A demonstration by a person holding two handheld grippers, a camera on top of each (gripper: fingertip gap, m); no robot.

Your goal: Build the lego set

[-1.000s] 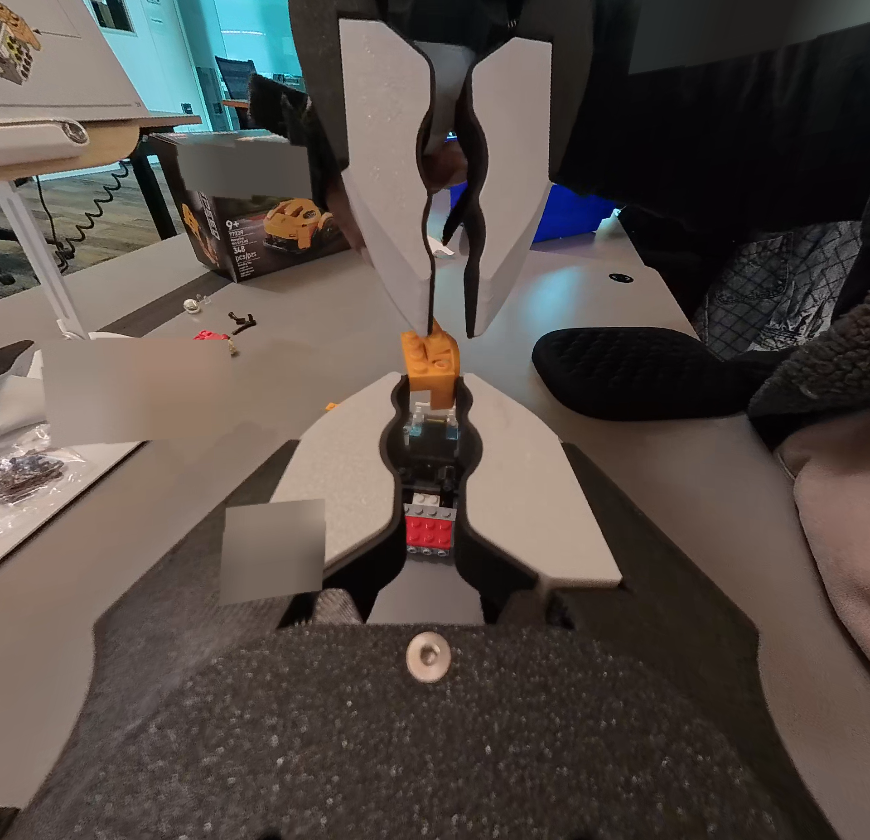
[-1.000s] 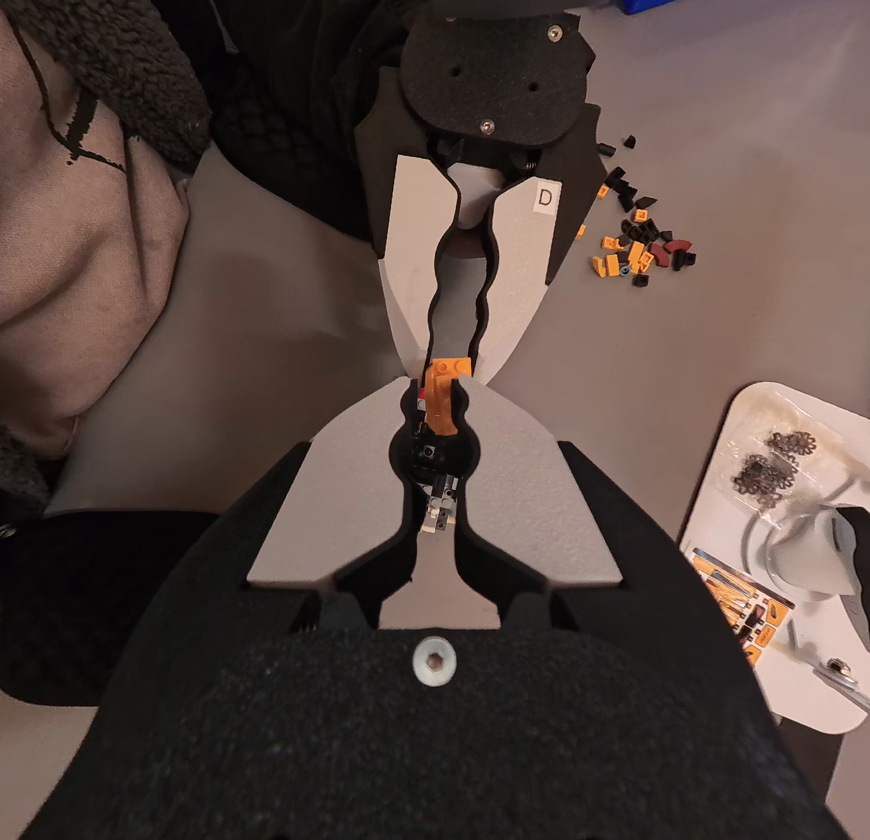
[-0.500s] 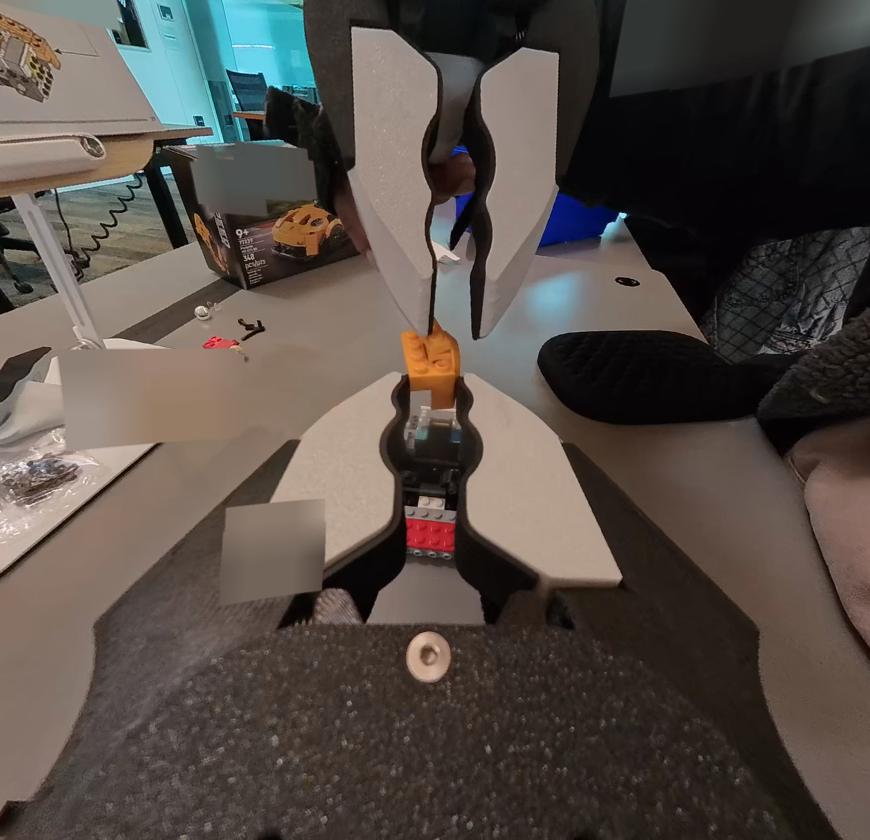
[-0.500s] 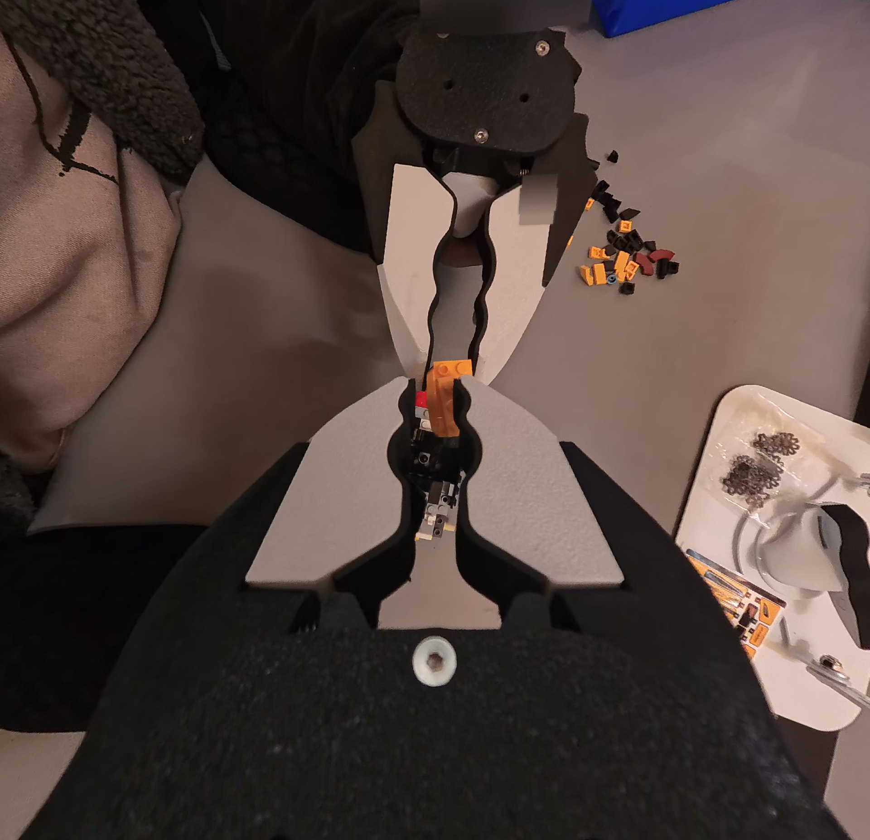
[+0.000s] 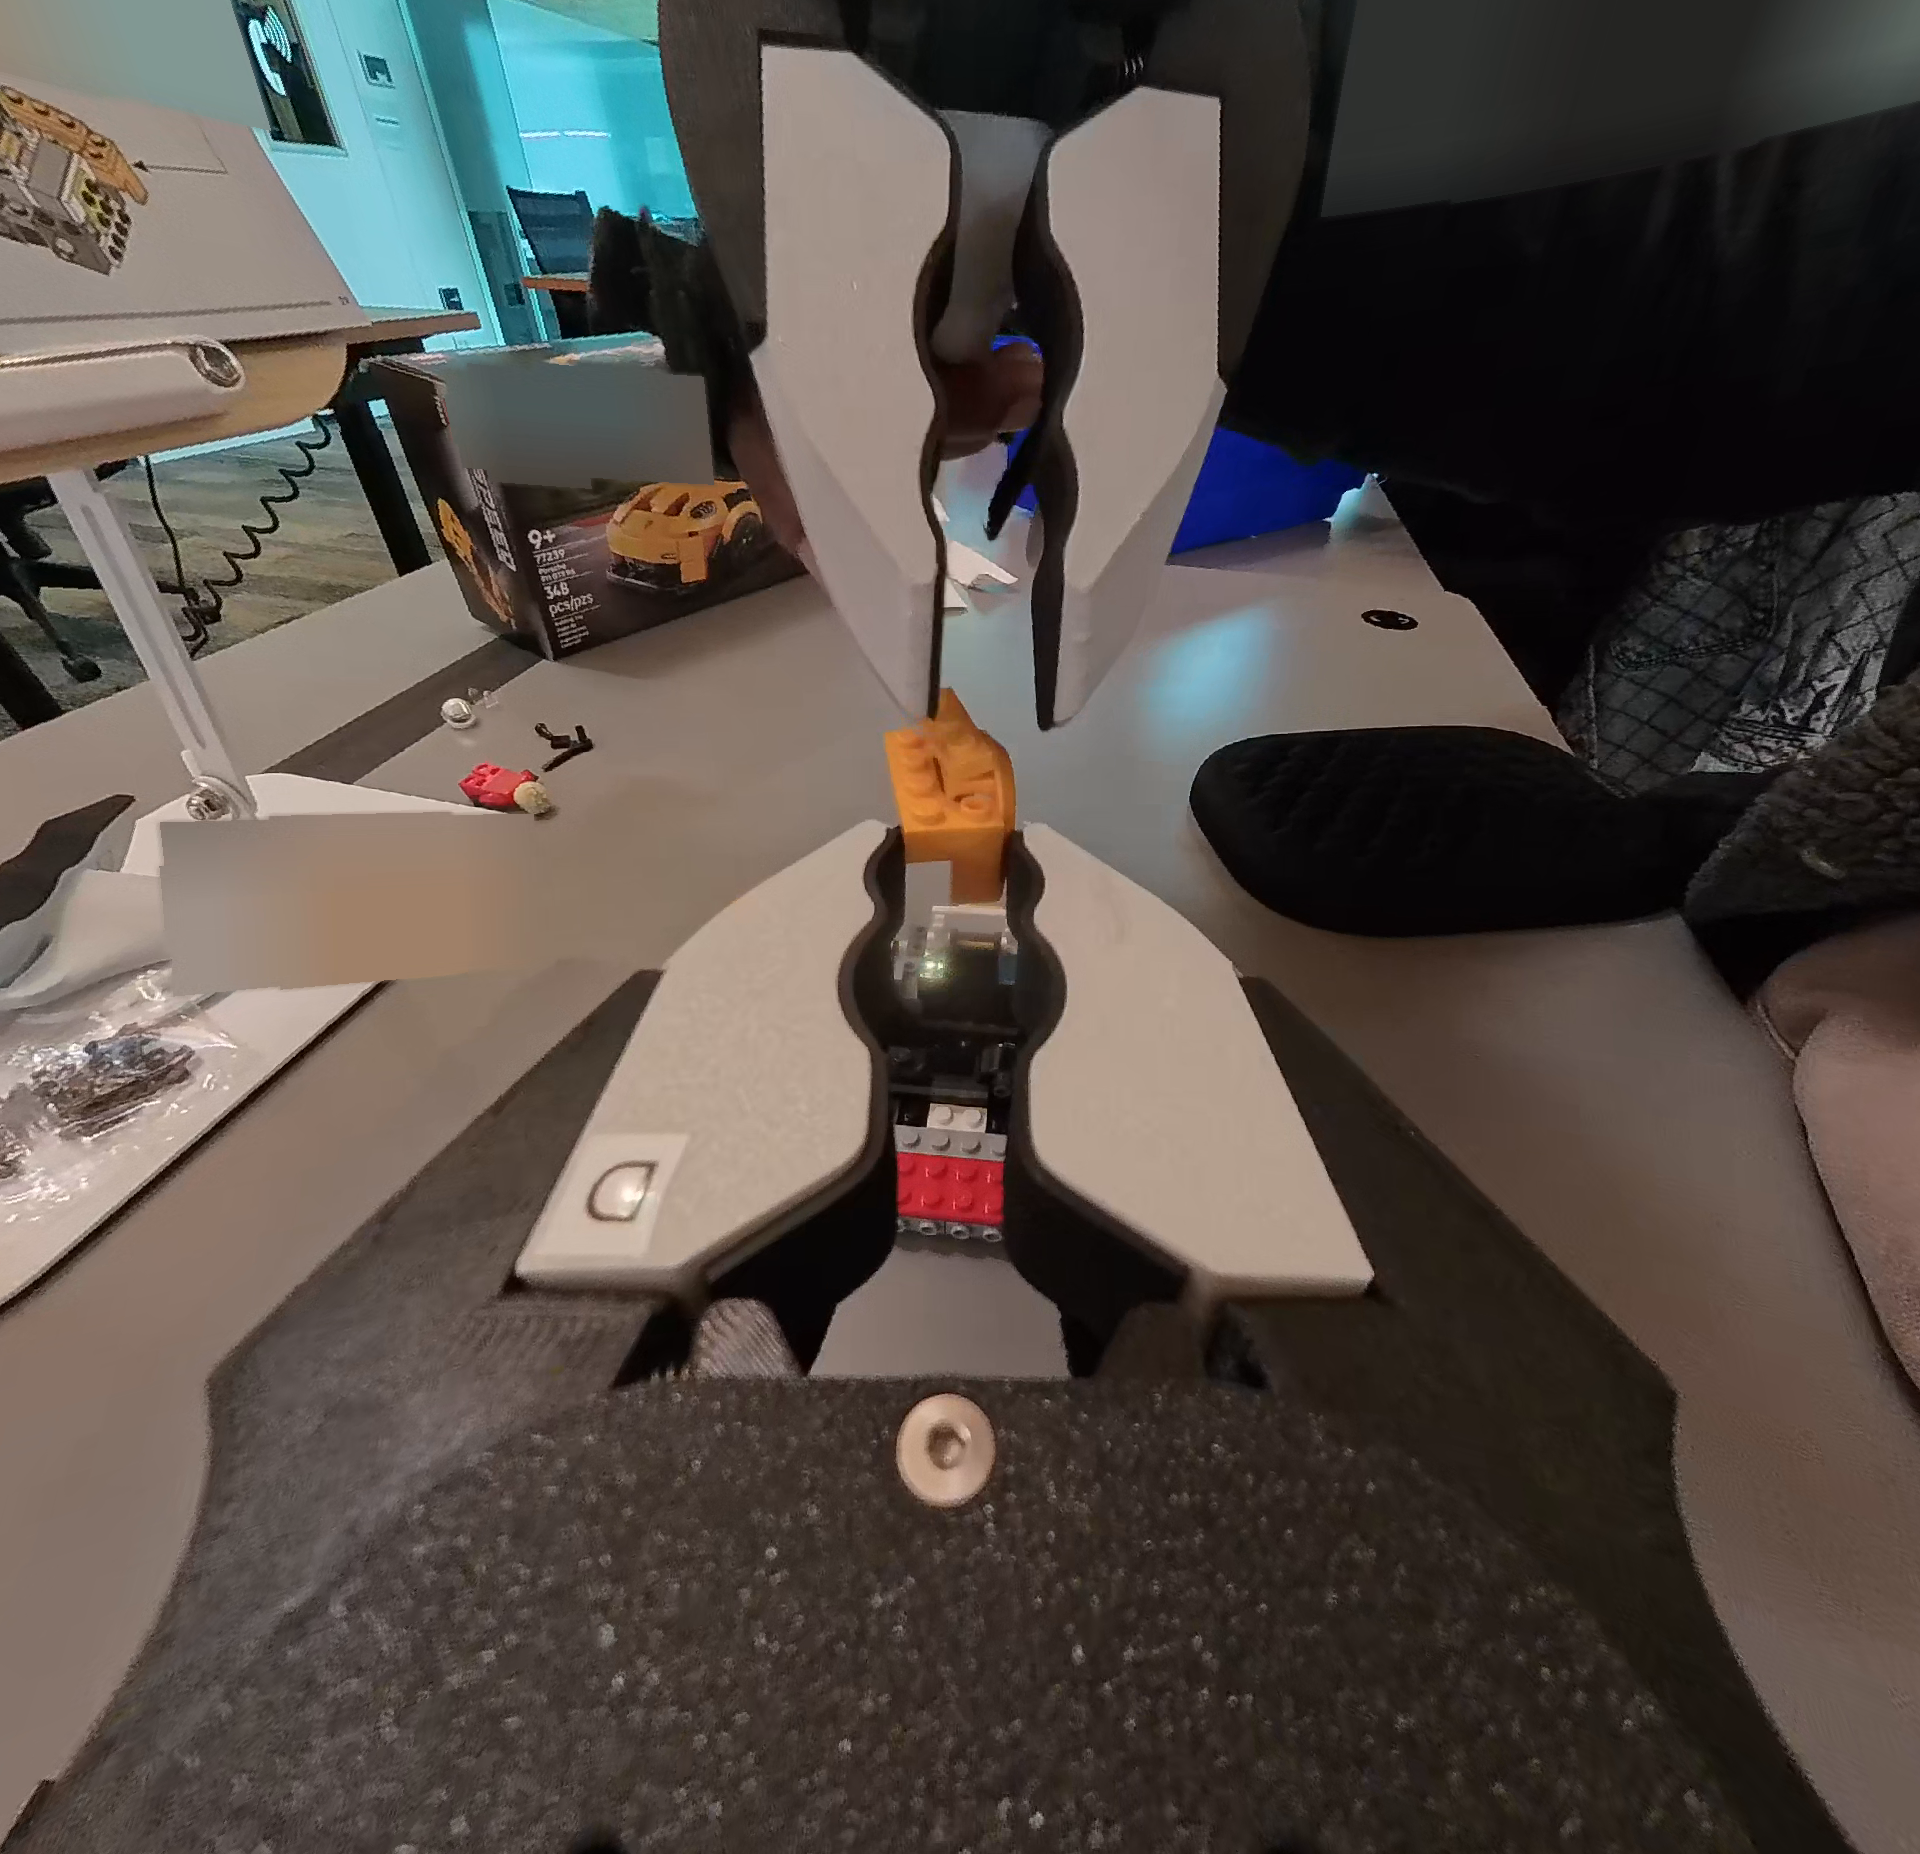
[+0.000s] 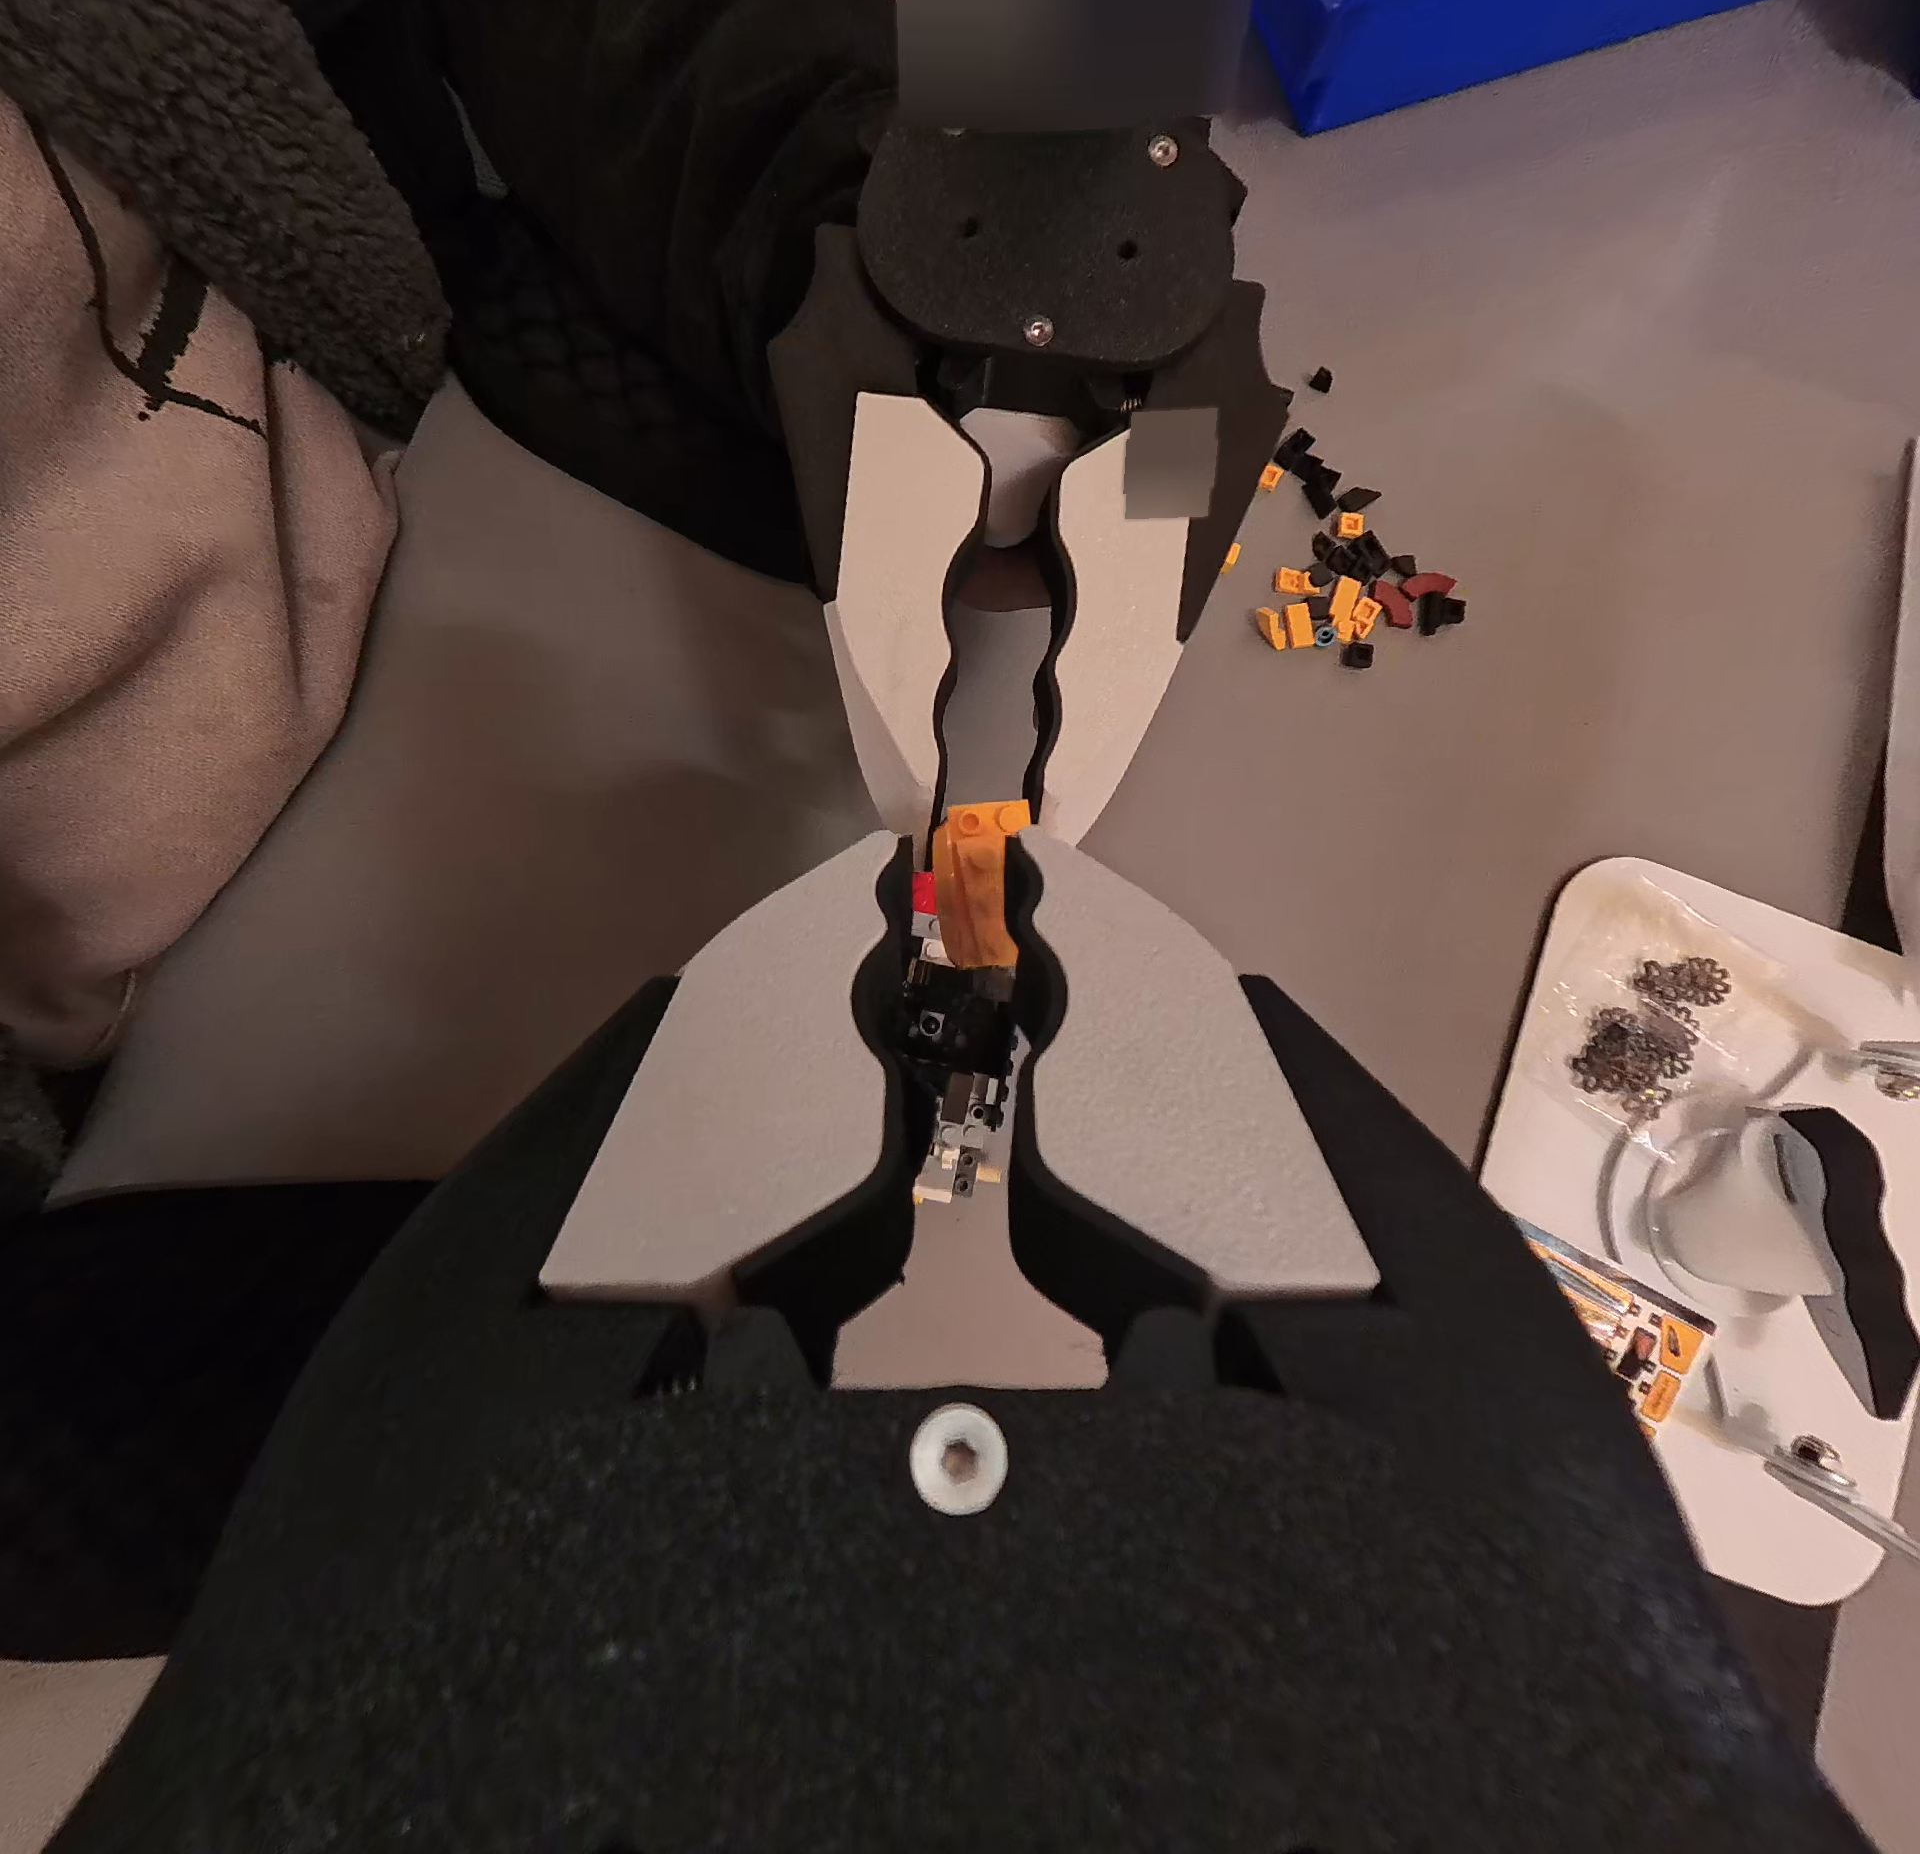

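My left gripper (image 5: 956,838) is shut on a small lego model (image 5: 951,1181) of red, grey and black bricks. The model shows through the gap between its fingers. An orange brick (image 5: 948,791) tops the model and sticks out past the fingertips. My right gripper (image 5: 987,708) comes in from the far side, tip to tip with the left. Its jaws stand a narrow gap apart with nothing between them. One fingertip (image 5: 920,682) touches the orange brick's studs. In the right wrist view the orange brick (image 6: 971,900) and model lie under my right gripper (image 6: 964,848), with the left gripper (image 6: 992,817) opposite.
A pile of loose orange, black and dark red pieces (image 6: 1351,589) lies on the grey table. A white tray (image 6: 1766,1524) holds parts bags. The lego box (image 5: 623,547), a booklet on a stand (image 5: 125,215), a blue bin (image 6: 1558,7) and a black pad (image 5: 1434,828) are nearby. The tips of both grippers are at nearly the same place.
Almost nothing. Both grippers stay tip to tip at the orange brick; both have drifted slightly over the table, and the left grip is unchanged.
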